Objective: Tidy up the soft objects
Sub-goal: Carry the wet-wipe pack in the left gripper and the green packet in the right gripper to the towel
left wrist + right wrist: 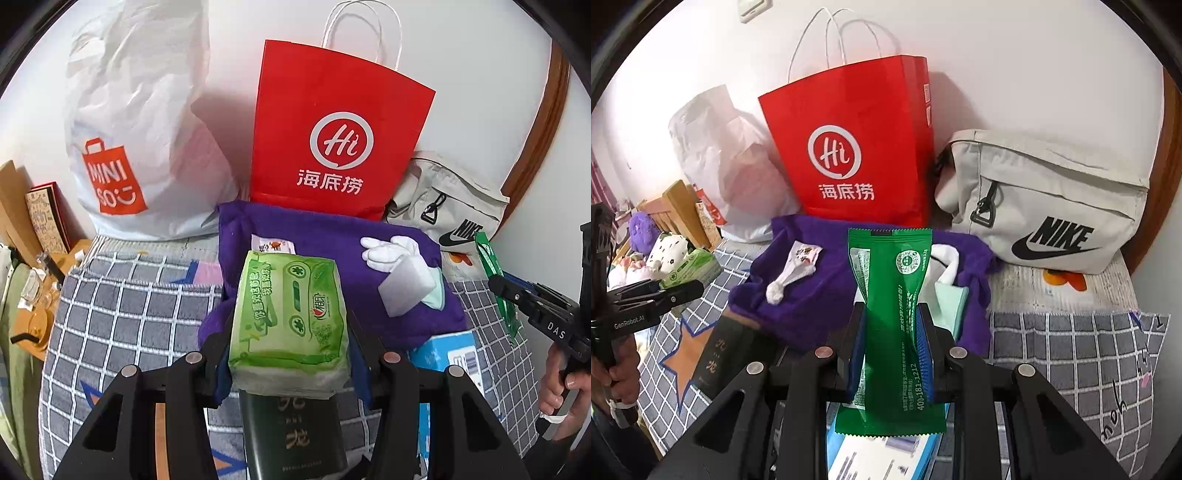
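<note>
My left gripper (pixel 290 332) is shut on a light green tissue pack (pixel 290 314), held above the bed. My right gripper (pixel 891 325) is shut on a dark green flat packet (pixel 892 306); that packet (pixel 493 273) also shows at the right edge of the left wrist view. Behind both lies a purple plush cushion (pixel 325 236) with a white glove detail (pixel 391 251). The same purple cushion (pixel 812 291) spreads under the packet in the right wrist view. The tissue pack (pixel 692 266) and the left gripper (pixel 679 291) appear at the left there.
A red paper bag (pixel 332 136) stands against the wall, a white plastic bag (pixel 125 140) to its left, a beige shoulder bag (pixel 1045 206) to its right. A dark green box (pixel 295 435) and a blue box (pixel 448 350) lie on the grey checked blanket (pixel 122 314).
</note>
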### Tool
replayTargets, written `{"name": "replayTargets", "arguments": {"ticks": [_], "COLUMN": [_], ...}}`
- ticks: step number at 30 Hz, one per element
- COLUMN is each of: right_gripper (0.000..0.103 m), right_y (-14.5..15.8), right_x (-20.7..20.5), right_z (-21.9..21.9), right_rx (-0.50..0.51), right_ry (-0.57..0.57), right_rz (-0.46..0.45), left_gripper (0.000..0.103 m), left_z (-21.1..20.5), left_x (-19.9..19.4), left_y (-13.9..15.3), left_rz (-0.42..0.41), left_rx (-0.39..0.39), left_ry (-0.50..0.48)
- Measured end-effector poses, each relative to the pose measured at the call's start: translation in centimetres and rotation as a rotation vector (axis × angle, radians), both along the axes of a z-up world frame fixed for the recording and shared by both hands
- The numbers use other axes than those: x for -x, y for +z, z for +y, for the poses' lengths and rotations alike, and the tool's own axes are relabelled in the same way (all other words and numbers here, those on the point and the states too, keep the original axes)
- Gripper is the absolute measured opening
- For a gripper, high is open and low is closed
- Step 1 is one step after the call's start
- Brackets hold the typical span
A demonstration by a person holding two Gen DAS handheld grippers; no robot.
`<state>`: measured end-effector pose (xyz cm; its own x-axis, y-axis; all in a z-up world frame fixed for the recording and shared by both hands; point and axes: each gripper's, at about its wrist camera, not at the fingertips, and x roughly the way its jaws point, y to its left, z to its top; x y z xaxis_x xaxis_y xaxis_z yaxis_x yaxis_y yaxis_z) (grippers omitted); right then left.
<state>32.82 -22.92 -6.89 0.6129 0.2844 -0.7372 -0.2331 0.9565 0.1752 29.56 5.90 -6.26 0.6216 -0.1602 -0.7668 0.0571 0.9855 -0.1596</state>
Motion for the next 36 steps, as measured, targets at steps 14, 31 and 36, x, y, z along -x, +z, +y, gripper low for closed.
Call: {"name": "replayTargets", "arguments": {"ticks": [14,31,36], "right_gripper": [0.026,0.027,0.027], "right_y": [0.6,-4.1,-6.2], "right_x": [-5.5,-8.3,-9.2], "right_z": [-0.7,-1.9,-1.4], "right_rx": [-0.03,-0.016,-0.009], "right_ry": [-0.008,0.003,0.019], "right_rz": [-0.03,0.087,0.14], "left_gripper": [0.049,0.049,0.049], "left_z": [-0.4,-1.2,-1.6], "left_x": [-5.0,-10.5,-11.2], "left_y": [0.0,-5.0,-5.8], "left_rz": [0.011,0.103,0.123], "left_rx": [-0.016,0.012,-0.006], "left_ry": [-0.01,-0.016,-0.029]}}
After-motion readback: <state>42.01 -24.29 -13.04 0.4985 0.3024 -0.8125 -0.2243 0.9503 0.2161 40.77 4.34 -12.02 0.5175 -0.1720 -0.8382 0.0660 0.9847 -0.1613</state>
